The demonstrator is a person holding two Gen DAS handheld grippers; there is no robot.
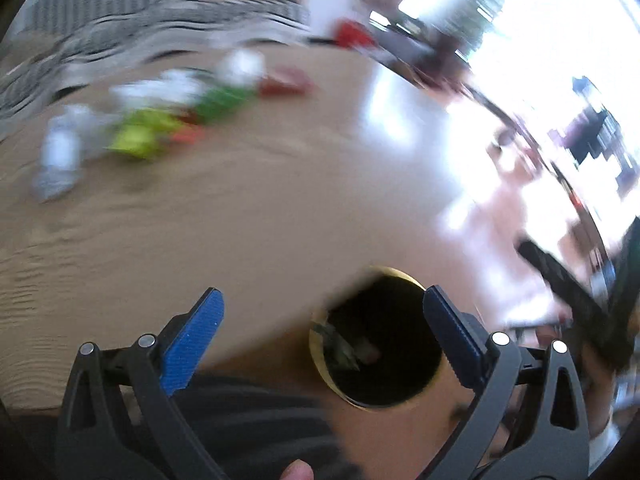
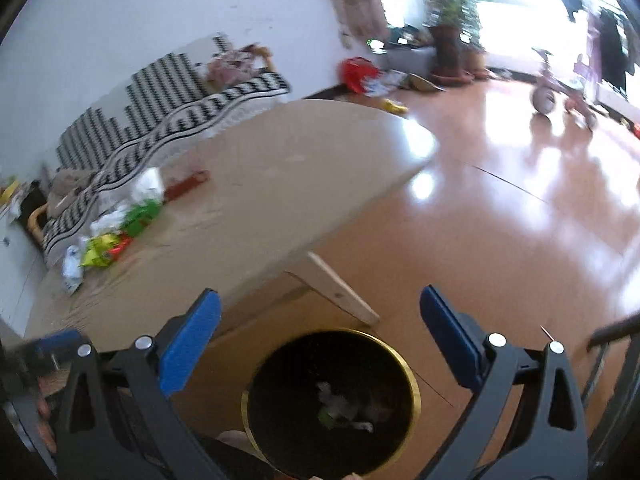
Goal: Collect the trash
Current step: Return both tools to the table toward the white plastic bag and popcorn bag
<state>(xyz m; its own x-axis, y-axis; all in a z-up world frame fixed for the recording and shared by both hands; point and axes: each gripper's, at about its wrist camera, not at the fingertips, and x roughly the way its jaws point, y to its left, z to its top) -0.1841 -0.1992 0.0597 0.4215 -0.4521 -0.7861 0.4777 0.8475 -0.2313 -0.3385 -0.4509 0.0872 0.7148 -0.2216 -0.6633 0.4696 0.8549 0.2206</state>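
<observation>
A black trash bin with a gold rim (image 2: 414, 384) stands on the floor by the table's near edge, with crumpled wrappers (image 2: 340, 406) at its bottom. My right gripper (image 2: 320, 332) is open and empty right above it. My left gripper (image 1: 322, 330) is open and empty, over the table edge beside the bin (image 1: 320, 360); that view is blurred. Several trash pieces lie on the far left of the table: a yellow-green wrapper (image 2: 98, 254), a green wrapper (image 2: 142, 214), white wrappers (image 2: 72, 268) and a red packet (image 2: 186, 184).
The beige table (image 2: 280, 184) has a slanted white leg (image 2: 340, 292) close to the bin. A black-and-white patterned sofa (image 2: 168, 92) stands behind the table. The wooden floor (image 2: 500, 220) stretches right, with a tricycle (image 2: 560, 92) and potted plants (image 2: 448, 44) far back.
</observation>
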